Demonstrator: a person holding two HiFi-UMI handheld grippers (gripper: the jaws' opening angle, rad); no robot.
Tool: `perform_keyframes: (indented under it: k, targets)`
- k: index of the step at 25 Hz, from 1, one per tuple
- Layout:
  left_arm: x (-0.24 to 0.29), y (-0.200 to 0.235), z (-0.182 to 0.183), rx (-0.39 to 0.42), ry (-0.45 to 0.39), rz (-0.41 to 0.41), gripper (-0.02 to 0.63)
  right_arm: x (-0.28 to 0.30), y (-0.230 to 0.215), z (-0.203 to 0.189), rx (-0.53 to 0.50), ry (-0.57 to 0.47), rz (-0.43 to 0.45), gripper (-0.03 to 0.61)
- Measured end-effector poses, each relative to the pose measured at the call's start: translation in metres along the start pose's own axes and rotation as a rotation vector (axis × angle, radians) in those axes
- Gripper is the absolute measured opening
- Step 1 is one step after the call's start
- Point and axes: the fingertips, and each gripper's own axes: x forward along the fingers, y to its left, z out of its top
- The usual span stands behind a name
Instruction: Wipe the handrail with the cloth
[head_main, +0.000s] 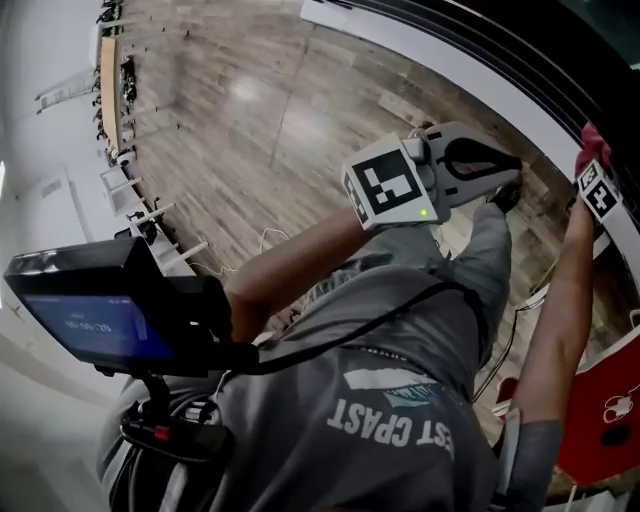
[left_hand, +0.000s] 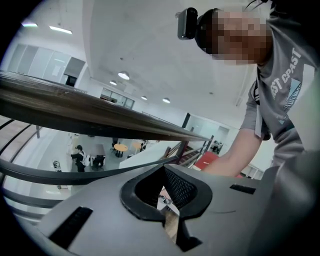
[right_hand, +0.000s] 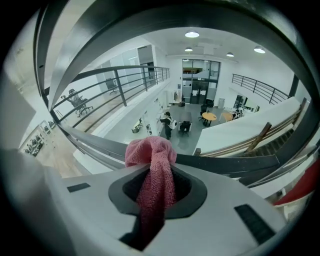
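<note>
Handrail (left_hand: 75, 107): a long, flat-topped rail with a dark brown, streaked wood-grain surface. In the left gripper view it runs across the frame above the jaws and narrows toward the right. Below it, a plain dark flat bar (left_hand: 60, 175) curves along the same line.

Cloth (right_hand: 152, 170): pink-red with a looped, towel-like pile. It is bunched into a rounded head at the top and drawn into a narrow strip below.

Right gripper (right_hand: 155, 192): smooth grey body with black ribbed pads. The jaws are clenched on the cloth strip. The bunched head stands out past the jaw tips and lies against a dark grey metal rail bar (right_hand: 95, 142); whether it presses on the bar cannot be told. In the head view this gripper is raised at the right edge of the frame against the dark railing, with the cloth (head_main: 592, 140) at its tip.

Left gripper (left_hand: 170, 222): same grey body, with a mesh-textured black pad lining the cut-out. The jaws are drawn together to a thin slit with nothing between them. It is held in the air, clear of the handrail. The head view shows it (head_main: 505, 170) forward of the person's knee, over the floor.

Surroundings: wood-plank floor (head_main: 280, 130) in grey-brown tones; the person's grey printed T-shirt (head_main: 400, 400); a black boxed screen (head_main: 90, 310) with a blue display on a mount at lower left; a red panel (head_main: 605, 400) at lower right. Beyond the railing, a lower hall holds a round orange table (right_hand: 209, 116).
</note>
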Motion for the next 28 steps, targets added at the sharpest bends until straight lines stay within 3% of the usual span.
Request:
perform_keyframes:
  k: [7, 11, 13, 15, 17, 19, 21, 24, 28]
  targets:
    - [-0.022, 0.018, 0.0, 0.005, 0.005, -0.031, 0.005, -0.003, -0.013, 0.009, 0.044, -0.013, -0.061, 0.048]
    - [-0.016, 0.012, 0.002, -0.058, -0.023, -0.032, 0.005, 0.004, -0.007, -0.041, 0.026, 0.154, 0.052, 0.048]
    - [-0.063, 0.038, 0.002, -0.091, -0.024, -0.026, 0.005, 0.002, 0.035, -0.031, 0.039, 0.069, 0.007, 0.048]
    - [-0.144, 0.091, -0.005, -0.103, 0.001, 0.004, 0.005, 0.001, 0.119, 0.007, 0.049, -0.057, -0.03, 0.048]
    - [-0.202, 0.135, -0.015, -0.095, 0.011, 0.018, 0.005, -0.006, 0.16, 0.039, 0.053, -0.161, -0.113, 0.048]
    - [-0.219, 0.154, -0.024, -0.091, 0.004, 0.018, 0.005, -0.016, 0.14, 0.055, 0.104, -0.221, -0.217, 0.048]
    - [-0.221, 0.158, -0.032, -0.105, 0.012, 0.015, 0.005, -0.012, 0.113, 0.053, 0.145, -0.201, -0.251, 0.048]
    - [-0.221, 0.158, -0.036, -0.123, 0.024, -0.016, 0.005, 0.009, 0.112, 0.043, 0.146, -0.098, -0.177, 0.048]
    - [-0.208, 0.156, -0.043, -0.128, 0.041, -0.033, 0.005, 0.023, 0.128, 0.061, 0.104, -0.118, -0.139, 0.048]
